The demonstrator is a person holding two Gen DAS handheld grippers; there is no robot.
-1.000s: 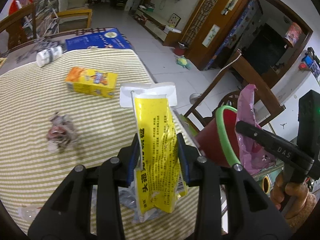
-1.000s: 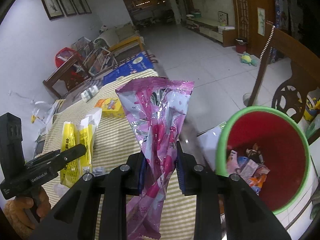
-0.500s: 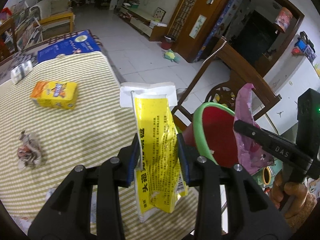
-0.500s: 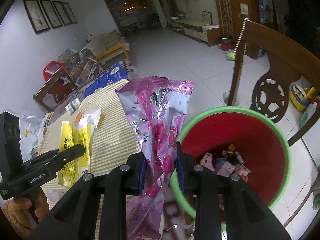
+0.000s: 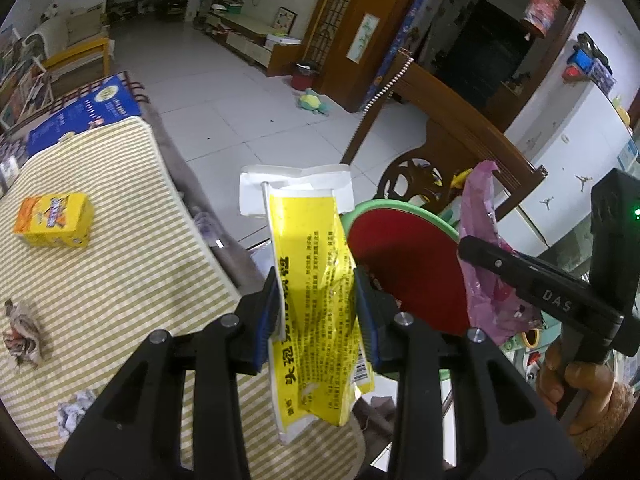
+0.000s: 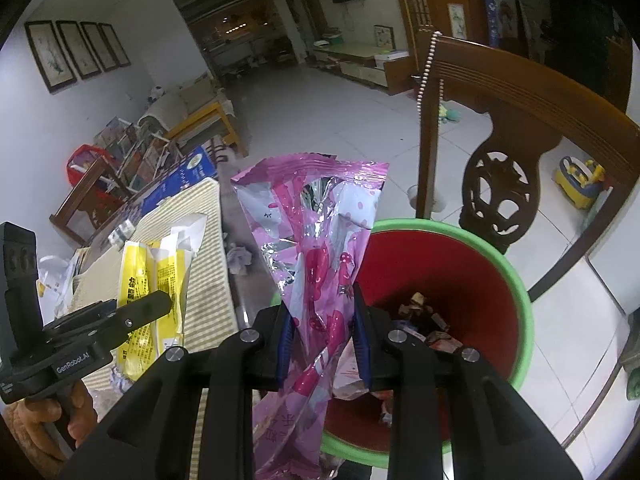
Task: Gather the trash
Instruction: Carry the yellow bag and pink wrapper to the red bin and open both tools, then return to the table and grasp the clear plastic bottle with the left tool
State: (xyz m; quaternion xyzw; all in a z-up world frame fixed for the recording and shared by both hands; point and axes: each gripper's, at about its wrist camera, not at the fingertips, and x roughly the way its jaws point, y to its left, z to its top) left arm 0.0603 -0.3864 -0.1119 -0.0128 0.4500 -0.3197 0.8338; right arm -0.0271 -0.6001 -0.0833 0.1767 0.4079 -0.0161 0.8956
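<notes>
the left gripper clamped a yellow wrapper at the striped table's edge beside the red bin, while the right gripper pinched a pink wrapper over the bin's green rim.

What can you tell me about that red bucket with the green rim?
The red bin looks like smooth plastic, round and open-topped, with a bright green rim. It stands on the tiled floor beside the striped table and in front of a wooden chair. Scraps of wrappers already lie at its bottom. The right gripper holds a pink wrapper over its near edge.
</notes>
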